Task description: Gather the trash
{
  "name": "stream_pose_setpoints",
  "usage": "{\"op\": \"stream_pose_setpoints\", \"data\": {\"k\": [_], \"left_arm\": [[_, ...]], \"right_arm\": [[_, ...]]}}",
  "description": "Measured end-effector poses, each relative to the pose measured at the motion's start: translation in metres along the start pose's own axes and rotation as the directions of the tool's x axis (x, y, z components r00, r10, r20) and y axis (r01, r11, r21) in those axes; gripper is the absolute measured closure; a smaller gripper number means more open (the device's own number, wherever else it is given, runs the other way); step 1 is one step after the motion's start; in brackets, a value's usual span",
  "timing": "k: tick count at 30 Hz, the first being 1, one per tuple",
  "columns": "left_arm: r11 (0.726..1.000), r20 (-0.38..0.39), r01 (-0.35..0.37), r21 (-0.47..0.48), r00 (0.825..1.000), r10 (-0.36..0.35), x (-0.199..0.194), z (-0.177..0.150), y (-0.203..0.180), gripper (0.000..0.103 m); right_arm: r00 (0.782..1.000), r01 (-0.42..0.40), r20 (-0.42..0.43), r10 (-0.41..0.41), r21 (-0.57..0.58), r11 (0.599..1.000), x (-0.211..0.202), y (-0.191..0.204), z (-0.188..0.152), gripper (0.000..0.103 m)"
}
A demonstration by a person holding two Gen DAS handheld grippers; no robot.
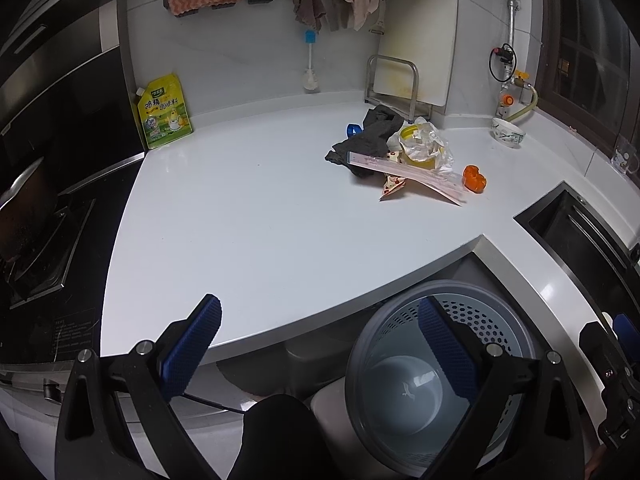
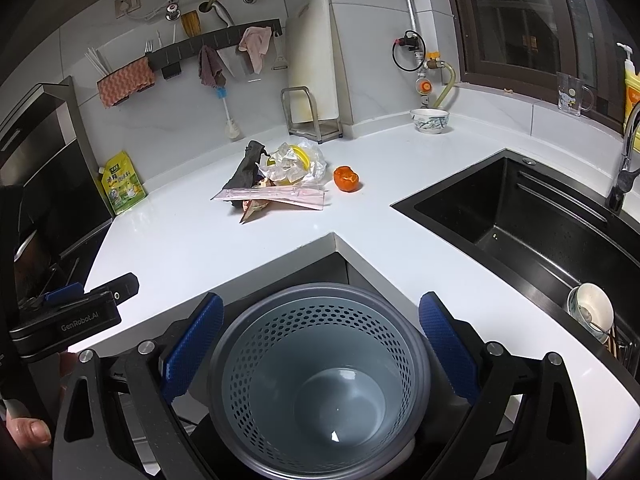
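Grey bin (image 2: 320, 384) sits below both grippers (image 1: 320, 344) (image 2: 320, 344) (jaws spread).

Both grippers look the same: the left gripper (image 1: 320, 344) and right gripper (image 2: 320, 344) have matte black plastic arms with triangular cutouts, shiny silver round screws at the pivots, and blue knurled pads (image 2: 196, 344) on the fingers. Off to the side of the right tongs, the other unit's black body has "GenRobot.AI" printed in grey, plus a bare thumb (image 2: 30, 432) below it.
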State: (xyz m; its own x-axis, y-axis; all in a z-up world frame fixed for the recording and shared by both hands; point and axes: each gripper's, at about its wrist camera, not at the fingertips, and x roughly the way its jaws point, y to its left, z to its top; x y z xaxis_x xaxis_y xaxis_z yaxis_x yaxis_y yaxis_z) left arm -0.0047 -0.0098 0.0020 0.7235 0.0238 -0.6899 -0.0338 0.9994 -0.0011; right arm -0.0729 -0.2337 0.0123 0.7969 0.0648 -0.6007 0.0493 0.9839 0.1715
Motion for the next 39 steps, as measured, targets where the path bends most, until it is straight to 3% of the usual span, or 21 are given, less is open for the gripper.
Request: {"op": "stream_pose_setpoints", "data": {"k": [39], "left_arm": [[1.0, 0.008, 0.008, 0.013, 1.0, -0.008, -0.01, -0.005, -0.007, 0.006]], "right_arm": [[1.0, -0.016, 0.011, 0.016, 0.019, 1.0, -0.003, -0.003, -0.01, 0.009]]}}
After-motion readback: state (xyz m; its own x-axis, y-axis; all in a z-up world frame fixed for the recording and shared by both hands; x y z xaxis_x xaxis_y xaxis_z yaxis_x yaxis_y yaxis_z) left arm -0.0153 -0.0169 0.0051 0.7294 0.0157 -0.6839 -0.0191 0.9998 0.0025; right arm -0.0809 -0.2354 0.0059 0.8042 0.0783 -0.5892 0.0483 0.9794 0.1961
